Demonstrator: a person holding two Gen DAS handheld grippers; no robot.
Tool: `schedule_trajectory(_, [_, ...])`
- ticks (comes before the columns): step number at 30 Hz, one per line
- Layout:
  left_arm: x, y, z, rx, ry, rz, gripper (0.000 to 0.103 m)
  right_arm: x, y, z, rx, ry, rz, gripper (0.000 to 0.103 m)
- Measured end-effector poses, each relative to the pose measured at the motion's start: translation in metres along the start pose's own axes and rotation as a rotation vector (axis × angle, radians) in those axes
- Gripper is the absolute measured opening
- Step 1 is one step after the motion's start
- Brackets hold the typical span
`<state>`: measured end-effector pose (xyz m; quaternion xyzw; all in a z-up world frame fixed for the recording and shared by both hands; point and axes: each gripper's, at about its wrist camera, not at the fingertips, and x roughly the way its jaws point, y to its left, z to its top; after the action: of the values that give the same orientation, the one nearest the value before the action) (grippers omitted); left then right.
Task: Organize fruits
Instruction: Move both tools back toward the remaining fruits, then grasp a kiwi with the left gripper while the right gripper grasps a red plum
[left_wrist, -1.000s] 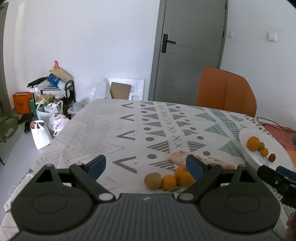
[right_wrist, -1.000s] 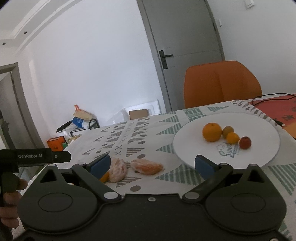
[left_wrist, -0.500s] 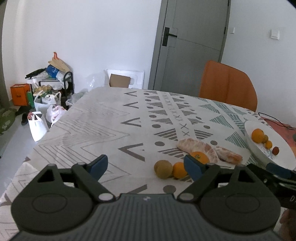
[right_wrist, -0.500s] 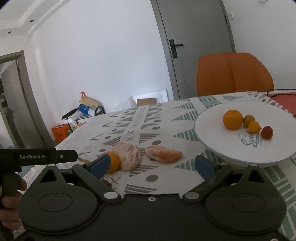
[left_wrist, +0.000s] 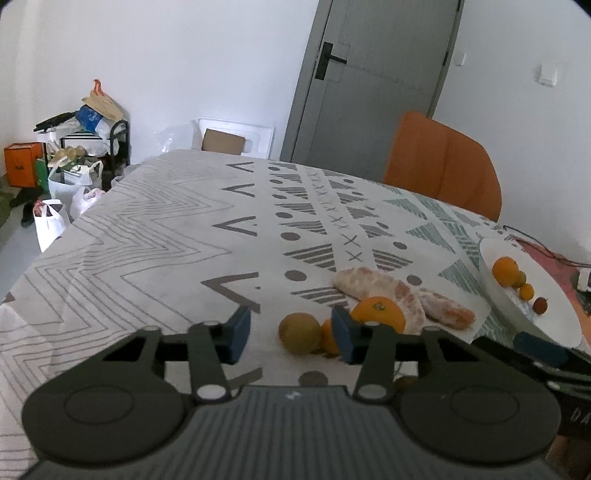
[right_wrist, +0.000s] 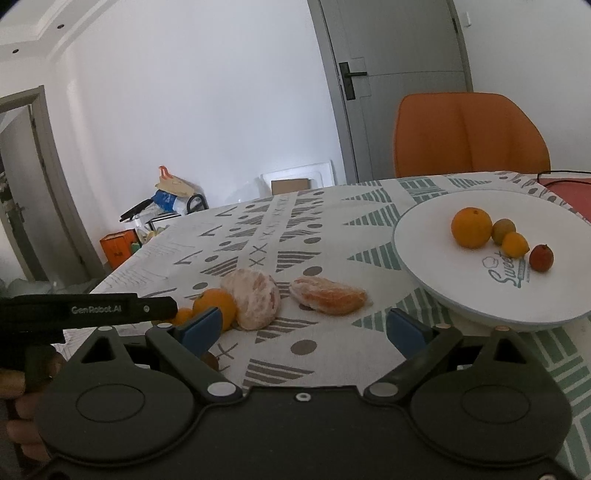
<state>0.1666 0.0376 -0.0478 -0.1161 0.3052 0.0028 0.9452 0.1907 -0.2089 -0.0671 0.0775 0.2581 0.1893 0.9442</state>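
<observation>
The counter (left_wrist: 155, 236) with the patterned cloth is filling most of both frames. The white plate (right_wrist: 436, 280) is sitting at the right and is carrying four small fruits. The left tool (left_wrist: 291, 334) is closing at the lower centre; the brown fruit (left_wrist: 299, 332) is lying between its pads, which are not pressing it yet. The right tool (right_wrist: 306, 330) is standing open and holding nothing, near the peeled orange pieces (right_wrist: 328, 295).
</observation>
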Motion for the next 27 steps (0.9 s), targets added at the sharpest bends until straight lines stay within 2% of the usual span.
schedule_trajectory(1, [0.0,0.0,0.0,-0.005,0.0,-0.007,0.033,0.001,0.001,0.0,-0.004,0.007,0.003,0.092])
schedule_trajectory(4, [-0.001,0.003,0.001,-0.011,0.002,-0.018,0.023,0.001,0.007,-0.001,-0.016,0.024,0.022,0.089])
schedule_trajectory(14, [-0.007,0.006,-0.004,-0.009,0.004,-0.037,0.023,0.006,0.035,-0.007,-0.094,0.078,0.099,0.082])
schedule_trajectory(16, [-0.008,0.008,-0.004,-0.012,0.01,-0.041,0.023,0.008,0.039,-0.009,-0.109,0.091,0.105,0.075])
schedule_trajectory(17, [-0.008,0.008,-0.004,-0.011,0.012,-0.043,0.023,0.009,0.04,-0.01,-0.111,0.102,0.109,0.064])
schedule_trajectory(18, [-0.009,0.008,-0.004,-0.011,0.014,-0.044,0.023,0.011,0.04,-0.011,-0.11,0.117,0.114,0.047])
schedule_trajectory(19, [-0.009,0.009,-0.004,-0.009,0.016,-0.045,0.023,0.013,0.04,-0.011,-0.099,0.133,0.129,0.039])
schedule_trajectory(20, [-0.01,0.008,-0.005,-0.007,0.017,-0.045,0.023,0.013,0.04,-0.01,-0.096,0.139,0.124,0.024])
schedule_trajectory(21, [-0.01,0.007,-0.005,-0.002,0.018,-0.045,0.023,0.012,0.039,-0.01,-0.098,0.137,0.113,0.02])
schedule_trajectory(27, [-0.01,0.001,-0.008,0.031,0.009,-0.031,0.023,0.007,0.03,-0.009,-0.064,0.124,0.099,0.019])
